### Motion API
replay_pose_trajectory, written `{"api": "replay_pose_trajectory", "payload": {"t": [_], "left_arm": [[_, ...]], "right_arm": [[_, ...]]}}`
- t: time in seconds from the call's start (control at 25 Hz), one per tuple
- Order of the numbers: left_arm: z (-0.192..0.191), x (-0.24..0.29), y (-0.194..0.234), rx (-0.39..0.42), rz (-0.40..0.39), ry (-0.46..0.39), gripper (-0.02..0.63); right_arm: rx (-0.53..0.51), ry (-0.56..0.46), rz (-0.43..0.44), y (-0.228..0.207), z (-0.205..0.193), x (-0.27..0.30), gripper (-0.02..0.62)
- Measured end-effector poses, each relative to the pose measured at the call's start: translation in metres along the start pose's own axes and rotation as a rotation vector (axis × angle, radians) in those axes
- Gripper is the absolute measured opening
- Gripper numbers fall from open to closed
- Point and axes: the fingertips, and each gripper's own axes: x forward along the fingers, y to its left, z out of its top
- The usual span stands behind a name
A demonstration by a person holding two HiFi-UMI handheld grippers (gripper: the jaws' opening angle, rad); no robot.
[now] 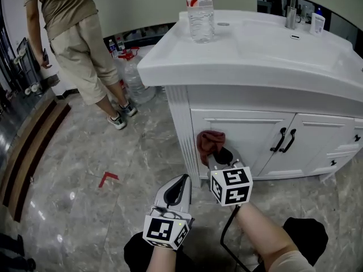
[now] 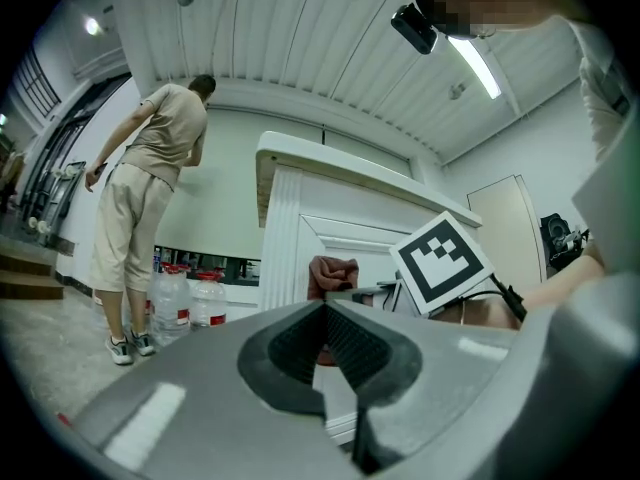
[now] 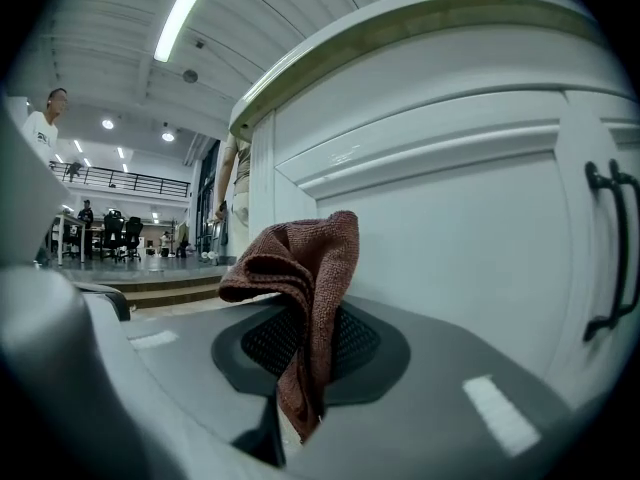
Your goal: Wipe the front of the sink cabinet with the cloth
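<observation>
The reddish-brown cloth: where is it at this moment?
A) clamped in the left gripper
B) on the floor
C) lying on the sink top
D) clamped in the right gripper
D: in the right gripper view the cloth hangs pinched between the shut jaws of the right gripper, close to the cabinet door.

The reddish-brown cloth [image 1: 210, 143] sat in the right tongs [image 1: 219, 153], just before the left door of the white sink cabinet [image 1: 255, 130]. The left tongs [image 1: 182, 179] lay lower left, apart from it. A clear plastic water bottle [image 1: 200, 17] stood on the surface's left corner, and a person [image 1: 74, 44] stood on the floor behind, far left.
</observation>
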Motion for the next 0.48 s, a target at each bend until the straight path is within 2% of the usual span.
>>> {"api": "replay_pose_trajectory", "payload": {"t": [0.48], "left_arm": [[-0.003, 0.036, -0.068, 0.003, -0.116, -0.001, 0.0]], "right_arm": [[0.001, 0.013, -0.187, -0.109, 0.003, -0.065, 0.08]]}}
